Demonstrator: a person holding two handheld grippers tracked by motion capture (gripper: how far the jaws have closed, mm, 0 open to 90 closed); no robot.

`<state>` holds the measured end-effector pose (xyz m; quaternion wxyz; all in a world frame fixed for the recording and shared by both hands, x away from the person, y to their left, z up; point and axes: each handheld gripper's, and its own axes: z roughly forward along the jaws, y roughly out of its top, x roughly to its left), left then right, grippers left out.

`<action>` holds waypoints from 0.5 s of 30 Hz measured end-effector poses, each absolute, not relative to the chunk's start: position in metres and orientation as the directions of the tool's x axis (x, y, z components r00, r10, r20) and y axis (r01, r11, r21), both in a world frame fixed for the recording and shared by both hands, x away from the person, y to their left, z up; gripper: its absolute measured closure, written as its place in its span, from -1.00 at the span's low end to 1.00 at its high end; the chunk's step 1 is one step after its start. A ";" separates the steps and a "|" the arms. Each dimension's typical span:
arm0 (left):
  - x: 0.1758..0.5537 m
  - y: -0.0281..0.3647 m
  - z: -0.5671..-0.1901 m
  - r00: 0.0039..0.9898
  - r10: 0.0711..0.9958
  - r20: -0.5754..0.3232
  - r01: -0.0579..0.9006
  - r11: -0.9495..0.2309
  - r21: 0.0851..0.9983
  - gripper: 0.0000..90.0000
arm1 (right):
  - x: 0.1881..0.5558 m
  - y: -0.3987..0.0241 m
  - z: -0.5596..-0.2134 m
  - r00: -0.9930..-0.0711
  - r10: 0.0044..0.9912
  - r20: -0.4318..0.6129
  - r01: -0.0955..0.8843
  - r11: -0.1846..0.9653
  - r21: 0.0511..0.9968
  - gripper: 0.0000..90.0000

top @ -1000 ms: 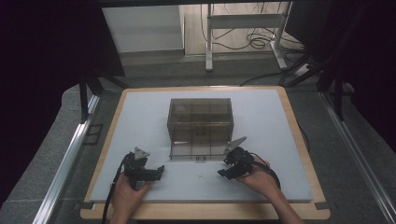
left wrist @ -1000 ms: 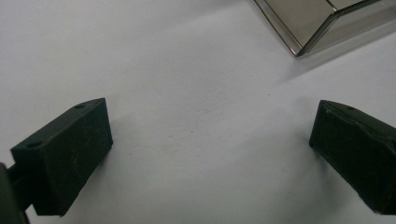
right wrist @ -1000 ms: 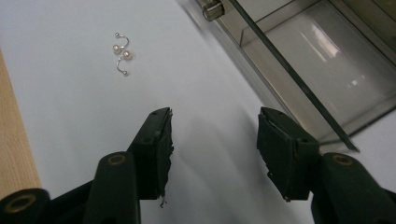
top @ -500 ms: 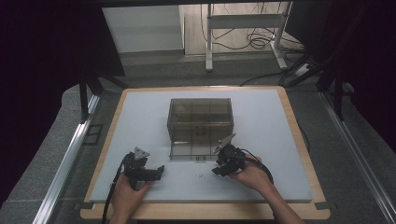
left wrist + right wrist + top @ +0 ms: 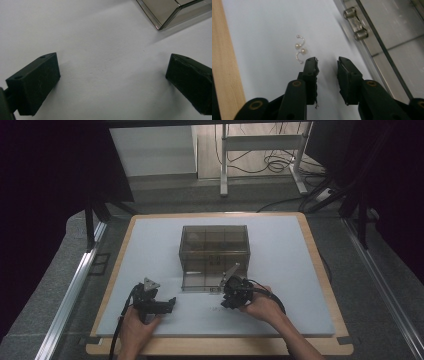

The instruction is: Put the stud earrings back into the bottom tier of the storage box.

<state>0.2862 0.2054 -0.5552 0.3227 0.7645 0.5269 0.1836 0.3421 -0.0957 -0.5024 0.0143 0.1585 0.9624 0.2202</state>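
Right gripper (image 5: pixel 327 62) jaws just been closing, nothing btwn them, beside 2 pearl earrings (image 5: pixel 300 48); left gripper (image 5: pixel 112 75) wide open, empty.

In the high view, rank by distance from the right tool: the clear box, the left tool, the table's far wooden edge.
1. Clear box: just beyond the right tool, nearly touching.
2. Left tool: off to the left, on the white mat.
3. Far wooden edge: behind the box.

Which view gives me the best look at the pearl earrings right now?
The right gripper view: the two pearl earrings lie sharp on the white mat, just left of the tongs. In the high view they are faint specks near the right gripper.
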 end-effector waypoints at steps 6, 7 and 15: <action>0.286 0.205 -0.555 0.377 0.924 -0.059 0.688 -0.237 0.686 -1.00 | 0.341 -0.085 -0.500 -0.958 0.280 0.058 0.278 0.866 0.416 0.62; 0.286 0.205 -0.555 0.378 0.924 -0.059 0.688 -0.237 0.686 -1.00 | 0.340 -0.083 -0.499 -0.960 0.274 0.057 0.272 0.869 0.413 0.64; 0.286 0.205 -0.555 0.377 0.924 -0.060 0.688 -0.236 0.687 -1.00 | 0.336 -0.067 -0.501 -0.973 0.222 0.059 0.228 0.895 0.384 0.70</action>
